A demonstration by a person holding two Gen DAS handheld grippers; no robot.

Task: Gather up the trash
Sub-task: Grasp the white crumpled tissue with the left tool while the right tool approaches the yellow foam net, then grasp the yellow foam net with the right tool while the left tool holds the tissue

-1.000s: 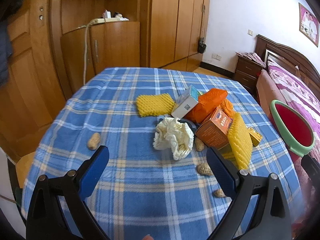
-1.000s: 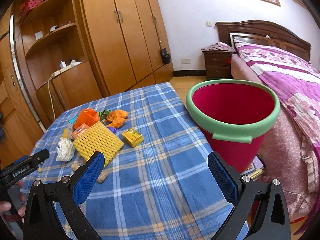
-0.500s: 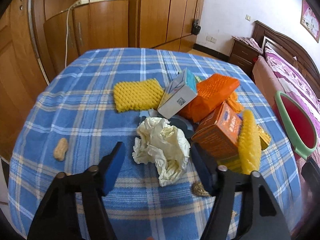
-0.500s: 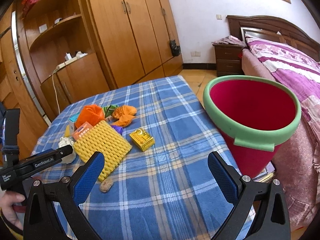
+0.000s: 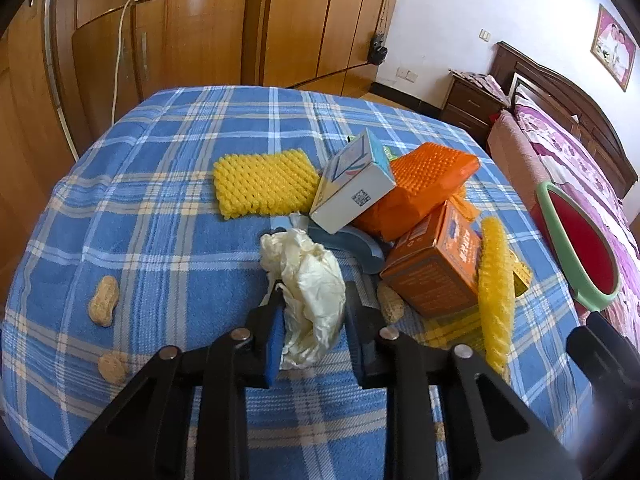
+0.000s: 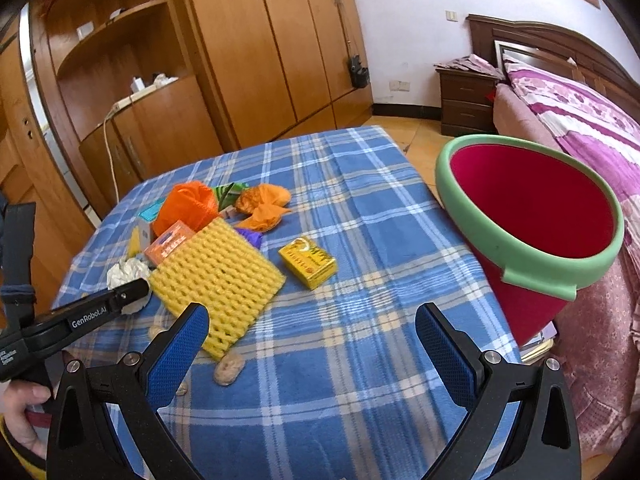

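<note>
Wooden cupboards (image 6: 248, 52) stand behind a bench (image 6: 360, 216) with a blue checked cloth. Right of it sits a red bin (image 6: 532, 216) with a green rim. The right gripper (image 6: 312, 344) has its jaws spread wide, holding nothing. The left gripper (image 5: 312, 316) has just been closing its jaws, which pinch a crumpled white tissue (image 5: 308, 280) at the near left of the trash pile.
</note>
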